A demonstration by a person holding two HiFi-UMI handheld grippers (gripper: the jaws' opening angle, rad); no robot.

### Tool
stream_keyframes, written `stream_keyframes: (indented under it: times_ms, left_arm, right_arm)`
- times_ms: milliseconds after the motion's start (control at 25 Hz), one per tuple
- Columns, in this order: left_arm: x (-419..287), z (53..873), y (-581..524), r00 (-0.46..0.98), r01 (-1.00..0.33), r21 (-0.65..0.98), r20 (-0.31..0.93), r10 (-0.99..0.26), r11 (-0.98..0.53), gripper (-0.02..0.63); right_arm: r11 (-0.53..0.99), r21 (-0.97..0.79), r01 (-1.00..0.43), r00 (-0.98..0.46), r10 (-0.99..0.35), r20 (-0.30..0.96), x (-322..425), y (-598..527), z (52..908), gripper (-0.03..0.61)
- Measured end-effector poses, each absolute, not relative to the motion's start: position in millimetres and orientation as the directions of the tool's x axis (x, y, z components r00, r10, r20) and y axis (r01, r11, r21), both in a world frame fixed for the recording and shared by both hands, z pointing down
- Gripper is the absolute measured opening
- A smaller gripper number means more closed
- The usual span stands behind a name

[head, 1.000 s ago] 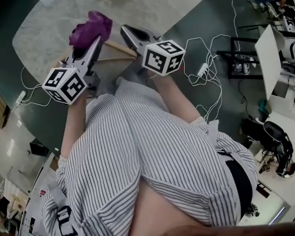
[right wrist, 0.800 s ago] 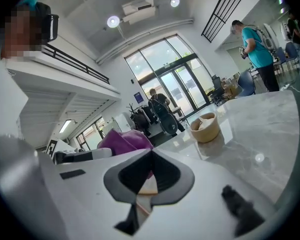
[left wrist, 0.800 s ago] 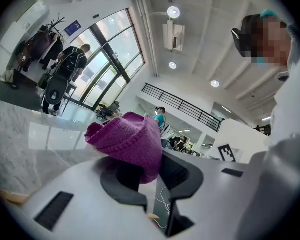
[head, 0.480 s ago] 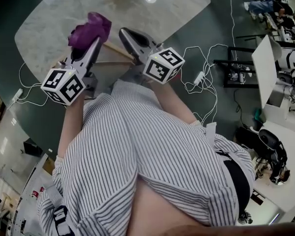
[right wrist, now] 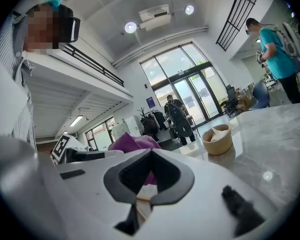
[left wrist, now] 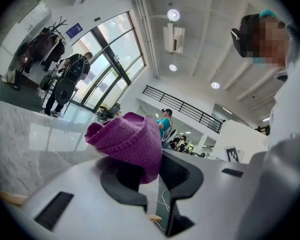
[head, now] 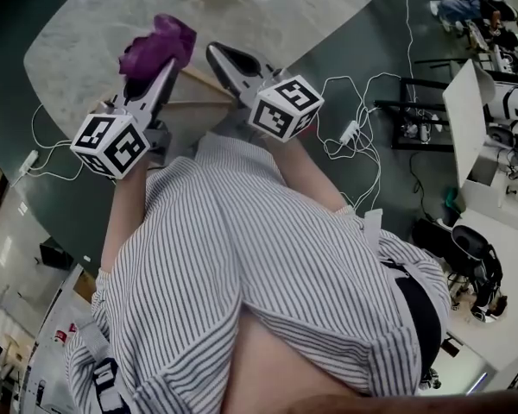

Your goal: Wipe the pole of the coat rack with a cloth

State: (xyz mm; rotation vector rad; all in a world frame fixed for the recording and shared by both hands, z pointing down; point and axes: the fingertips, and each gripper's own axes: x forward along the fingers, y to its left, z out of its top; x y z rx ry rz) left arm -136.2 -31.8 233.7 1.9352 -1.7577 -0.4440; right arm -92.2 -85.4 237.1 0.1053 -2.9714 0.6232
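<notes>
The person wears a shirt (head: 259,266) with thin dark and white stripes. The left gripper (head: 152,78) and the right gripper (head: 220,57) have light grey bodies, with dark grey pads on the fingers (left wrist: 121,186). Behind the fingers each carries a white cube (head: 112,145) with black square markers.

Open office: glass doors (right wrist: 190,95), desks (head: 502,210), cables (head: 368,157).

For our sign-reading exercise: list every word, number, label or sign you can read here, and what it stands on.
No text is readable.
Blue wall sign, left gripper view: too small to read.
Blue sign by the doors, right gripper view: too small.
Marker cubes: square patterns only, no letters.
</notes>
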Motion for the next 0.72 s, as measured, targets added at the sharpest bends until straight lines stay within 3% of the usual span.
stream_keyframes:
  times_ms: [240, 720]
  left_arm:
    - [-133, 232, -38, 0.129, -0.829, 0.556, 0.082, -0.988, -0.062, 0.080]
    - [-129, 231, -35, 0.134, -0.826, 0.560, 0.085, -0.987, -0.064, 0.080]
  right_arm:
    - [0.939, -0.325, -0.114, -0.981, -0.055, 0.186, -91, -89, 245, 0.014]
    - [0.950, -0.291, -0.117, -0.980, -0.062, 0.191, -84, -86, 241, 0.014]
